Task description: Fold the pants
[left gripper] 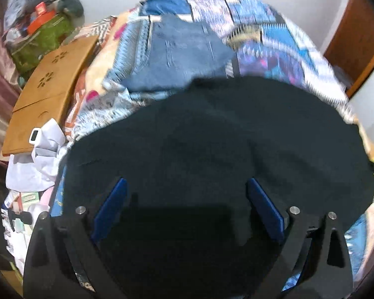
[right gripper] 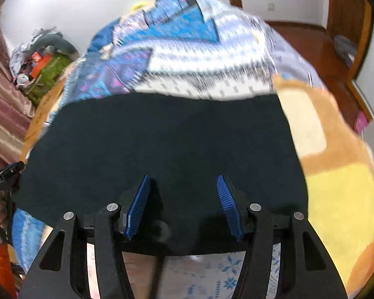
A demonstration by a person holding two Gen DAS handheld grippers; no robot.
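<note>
Matte black pants [left gripper: 212, 137] lie flat on patterned quilt [left gripper: 261, 37] beneath spread left tongs [left gripper: 187, 182] and right tongs [right gripper: 183, 179].

A bed with a blue patterned cover [left gripper: 274, 49] carries the clothes. The dark pants [left gripper: 212, 137] lie flat on it, right under the gripper. Past the gripper's tips lie folded blue jeans [left gripper: 184, 52]. A yellow and orange blanket [right gripper: 336, 186] lies beside the pants.

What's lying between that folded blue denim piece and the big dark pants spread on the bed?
Nothing separate shows: in the left wrist view the denim piece meets the far edge of the dark pants, both on the patterned bedspread.
</note>
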